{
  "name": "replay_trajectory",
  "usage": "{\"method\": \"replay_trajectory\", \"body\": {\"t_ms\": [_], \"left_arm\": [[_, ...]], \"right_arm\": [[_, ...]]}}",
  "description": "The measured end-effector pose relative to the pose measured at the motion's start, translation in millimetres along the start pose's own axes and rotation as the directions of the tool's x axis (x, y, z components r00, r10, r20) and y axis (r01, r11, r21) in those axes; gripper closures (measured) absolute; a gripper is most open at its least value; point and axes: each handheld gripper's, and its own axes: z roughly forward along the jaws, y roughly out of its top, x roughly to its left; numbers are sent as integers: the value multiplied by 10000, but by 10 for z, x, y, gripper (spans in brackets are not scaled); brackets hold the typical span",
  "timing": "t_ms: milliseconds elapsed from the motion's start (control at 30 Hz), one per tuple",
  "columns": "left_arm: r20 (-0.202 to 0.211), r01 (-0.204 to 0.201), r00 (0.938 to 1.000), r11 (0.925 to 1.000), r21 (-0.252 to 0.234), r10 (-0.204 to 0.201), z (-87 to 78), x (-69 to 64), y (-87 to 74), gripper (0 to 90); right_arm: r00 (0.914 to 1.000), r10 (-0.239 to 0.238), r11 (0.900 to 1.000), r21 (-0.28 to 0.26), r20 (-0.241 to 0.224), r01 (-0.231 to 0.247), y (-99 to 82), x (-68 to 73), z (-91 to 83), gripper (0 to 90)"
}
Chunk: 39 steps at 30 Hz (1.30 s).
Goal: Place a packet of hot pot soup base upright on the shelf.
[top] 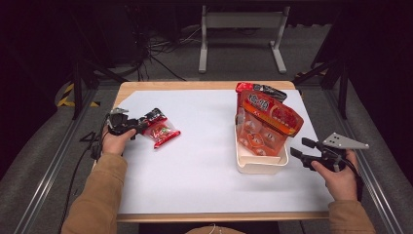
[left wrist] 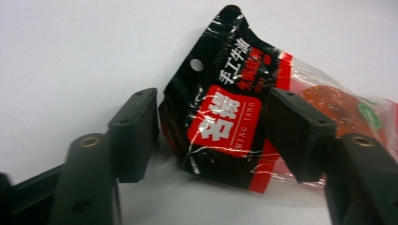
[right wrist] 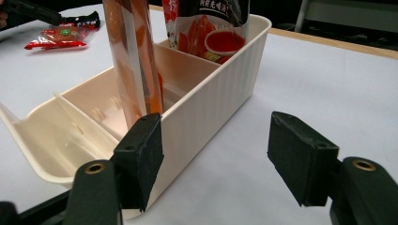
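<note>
A small red and black snack packet (top: 163,132) lies on the white table cover at the left. My left gripper (top: 146,122) is down at the packet's black header (left wrist: 220,70). The header sits between the jaws: one pad is at its edge, the other lies over its red band, and there is still a gap. At the right, my right gripper (top: 298,147) stands open beside a cream divided bin (top: 258,165). Its one pad is close to the bin's near corner (right wrist: 211,89), with nothing held. A large orange packet (top: 268,114) leans in the bin.
A tall clear-orange packet (right wrist: 133,56) and a red pouch (right wrist: 206,28) stand in the bin's compartments. A dark red packet (top: 258,88) pokes out behind the bin. The wooden table edge (top: 204,85) frames the white cover; a metal stand (top: 241,34) is beyond.
</note>
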Motion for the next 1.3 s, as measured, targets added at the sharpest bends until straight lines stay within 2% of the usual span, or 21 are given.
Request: {"method": "replay_trajectory", "body": {"t_ms": [67,133,167,333,400,533,600,733,767,833,867,967,1200,1300], "left_arm": [[25,-260,9997,9997,27,260,5,-24,0,461],[-32,-338,9994,9994,29,338,8,-36,0,513],[-29,-532,9986,9986,36,532,13,-58,3,536],[-47,-704,9975,9975,58,705,22,-68,1,620],[-45,-757,9971,9970,141,758,30,-81,1,724],[-64,-836,9965,9962,225,838,36,-90,3,867],[-75,-996,9950,9947,258,999,34,-90,6,886],[33,-824,9966,9964,189,823,15,-84,0,897],[135,-656,9978,9978,132,655,-3,-82,-3,898],[191,-644,9978,9979,111,641,-22,-79,3,899],[343,-390,9987,9992,31,389,-65,-85,17,900],[575,-168,9982,9997,-193,179,-120,-83,35,900],[782,-285,9964,9979,-575,329,-284,-168,90,900],[1172,-144,9928,9958,-899,249,-390,-206,118,900]], "right_arm": [[10000,9,10000,-15,-4,-9,0,1,-1,359],[10000,-21,10000,10,17,21,1,2,-2,361],[10000,-26,10000,16,12,26,2,3,-1,363],[10000,-43,10000,15,-15,43,2,11,3,364],[10000,-27,10000,-10,-67,27,2,12,4,365],[10000,-59,10000,-36,-78,59,2,10,-2,366],[10000,-45,10000,-28,-68,44,0,8,-6,367],[10000,-34,10000,-49,-50,34,-3,3,-11,369],[10000,-36,10000,-49,-51,36,-3,2,-12,370],[10000,-29,10000,-57,-55,29,-3,1,-13,370],[10000,-14,10000,-62,-60,13,-3,1,-13,374],[10000,-14,10000,-50,-59,13,-4,3,-12,379],[9999,43,10000,-27,-124,-43,1,8,-16,413],[9998,69,10000,-37,-168,-70,4,6,-27,429]]}}
